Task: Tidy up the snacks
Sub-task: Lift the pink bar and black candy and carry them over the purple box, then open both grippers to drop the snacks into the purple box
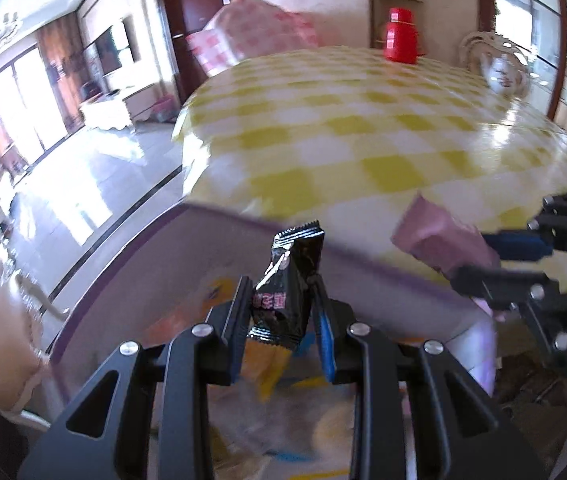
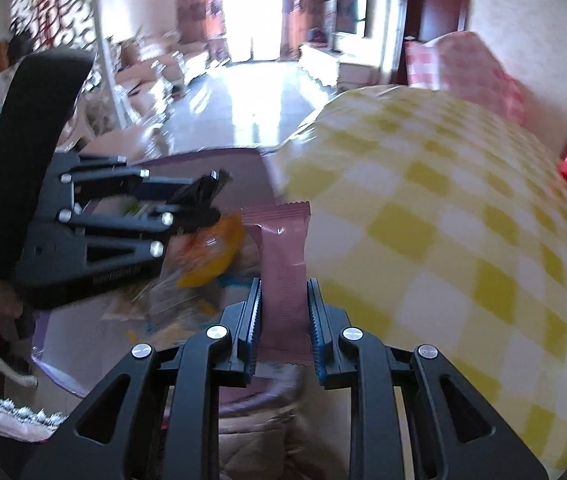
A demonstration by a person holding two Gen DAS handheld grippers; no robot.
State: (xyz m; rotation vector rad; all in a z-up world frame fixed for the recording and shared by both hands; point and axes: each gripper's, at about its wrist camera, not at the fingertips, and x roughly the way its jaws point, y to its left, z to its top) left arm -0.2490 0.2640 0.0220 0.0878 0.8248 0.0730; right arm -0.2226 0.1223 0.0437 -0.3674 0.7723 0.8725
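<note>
My left gripper (image 1: 281, 300) is shut on a black snack packet (image 1: 289, 280), held upright over a purple-rimmed box (image 1: 243, 220) with several blurred snack packets inside. My right gripper (image 2: 283, 308) is shut on a pink snack packet (image 2: 283, 256), held near the edge of the box (image 2: 187, 156) beside the table. In the left wrist view the right gripper (image 1: 479, 256) comes in from the right with the pink packet (image 1: 443, 240). In the right wrist view the left gripper (image 2: 199, 200) is at the left with the black packet (image 2: 207, 188) above an orange packet (image 2: 211, 252).
A round table with a yellow-checked cloth (image 1: 363, 128) lies ahead, also in the right wrist view (image 2: 443, 220). A red container (image 1: 401, 36) stands at its far side. A pink-checked chair cover (image 1: 251, 36) is behind it. A white teapot (image 1: 503, 72) sits far right.
</note>
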